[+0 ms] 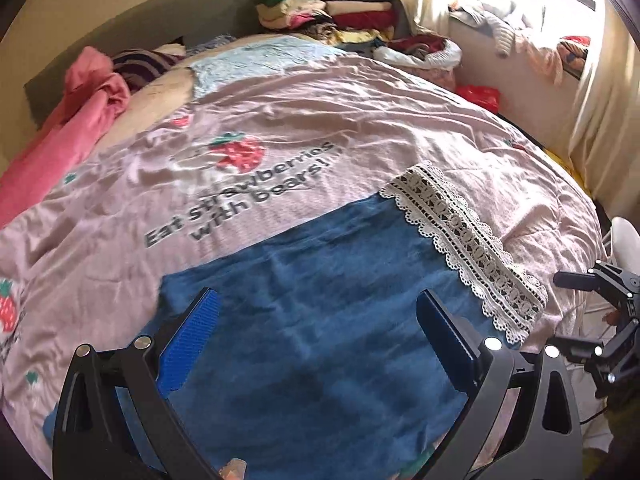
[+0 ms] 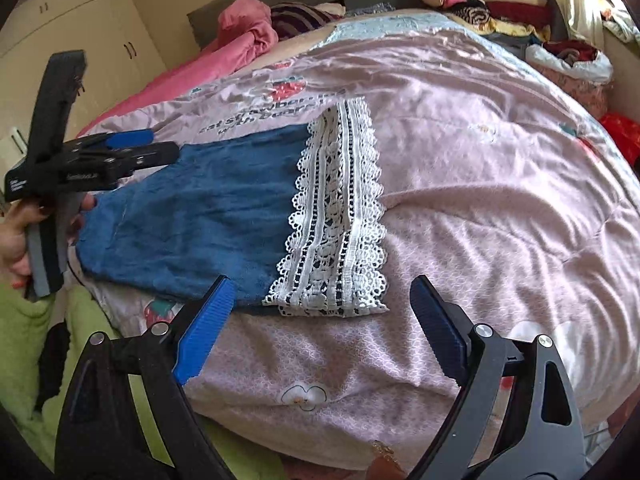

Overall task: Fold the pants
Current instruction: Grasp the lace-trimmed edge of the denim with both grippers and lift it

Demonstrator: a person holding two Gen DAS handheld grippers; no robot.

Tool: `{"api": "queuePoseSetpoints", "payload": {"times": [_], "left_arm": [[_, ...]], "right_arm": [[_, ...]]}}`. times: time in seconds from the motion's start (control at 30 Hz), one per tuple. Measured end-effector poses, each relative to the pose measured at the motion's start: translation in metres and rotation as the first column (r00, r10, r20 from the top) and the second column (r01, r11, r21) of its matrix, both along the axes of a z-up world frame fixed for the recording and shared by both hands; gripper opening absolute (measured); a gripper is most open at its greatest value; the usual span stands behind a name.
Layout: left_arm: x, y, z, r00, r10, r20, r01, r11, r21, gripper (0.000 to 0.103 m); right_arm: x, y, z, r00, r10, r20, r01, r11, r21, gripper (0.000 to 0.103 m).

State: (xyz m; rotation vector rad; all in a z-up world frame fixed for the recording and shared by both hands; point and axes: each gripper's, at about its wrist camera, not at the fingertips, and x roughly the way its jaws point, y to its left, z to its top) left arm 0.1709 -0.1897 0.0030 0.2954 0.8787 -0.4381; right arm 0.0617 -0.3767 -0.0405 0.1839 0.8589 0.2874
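Note:
Blue pants [image 1: 320, 320] [image 2: 192, 208] with a white lace hem [image 1: 460, 236] [image 2: 340, 208] lie flat on the pink strawberry-print bedspread [image 1: 360, 128] [image 2: 480, 160]. My left gripper [image 1: 318, 300] hovers open over the blue cloth near its waist end, with nothing between its blue pads. In the right wrist view the left gripper [image 2: 160, 144] shows from the side at the pants' far left end, held by a hand [image 2: 16, 240]. My right gripper [image 2: 320, 284] stands wide open just in front of the lace hem's near edge, pads apart from it. It also shows at the right edge as the right gripper [image 1: 560, 314].
A pink blanket [image 1: 80, 120] and a striped cloth [image 1: 144, 64] lie at the bed's far left. Stacked folded clothes [image 1: 340, 4] fill the far corner by the curtain [image 1: 592, 120]. A red bag [image 1: 480, 96] sits beside the bed. Green fabric [image 2: 24, 320] lies below the near edge.

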Motion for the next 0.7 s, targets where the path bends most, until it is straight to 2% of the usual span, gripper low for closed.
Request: {"api": "queuePoseSetpoints", "payload": {"times": [0.13,0.27,0.57,0.7], "left_arm": [[0.021,-0.014,-0.017,0.998,-0.044,-0.046,0.043,0.999,-0.015,0.098],[0.041,-0.024,-0.030,0.992,-0.098,-0.086,0.092,0.994,-0.066,0.098],[0.084,-0.061,-0.059,0.978,-0.188,-0.088,0.191,0.981,0.018,0.098],[0.098,-0.069,-0.068,0.969,-0.216,-0.119,0.218,0.976,0.002,0.098]], "right_arm": [[0.008,0.002,-0.010,1.000,0.006,-0.026,-0.005,1.000,0.028,0.083],[0.018,0.003,-0.019,0.999,-0.002,-0.054,0.004,0.999,0.049,0.083],[0.029,0.003,-0.027,0.998,-0.004,-0.058,0.008,0.997,0.077,0.084],[0.034,0.004,-0.027,0.999,-0.003,-0.043,0.007,0.995,0.097,0.079]]}}
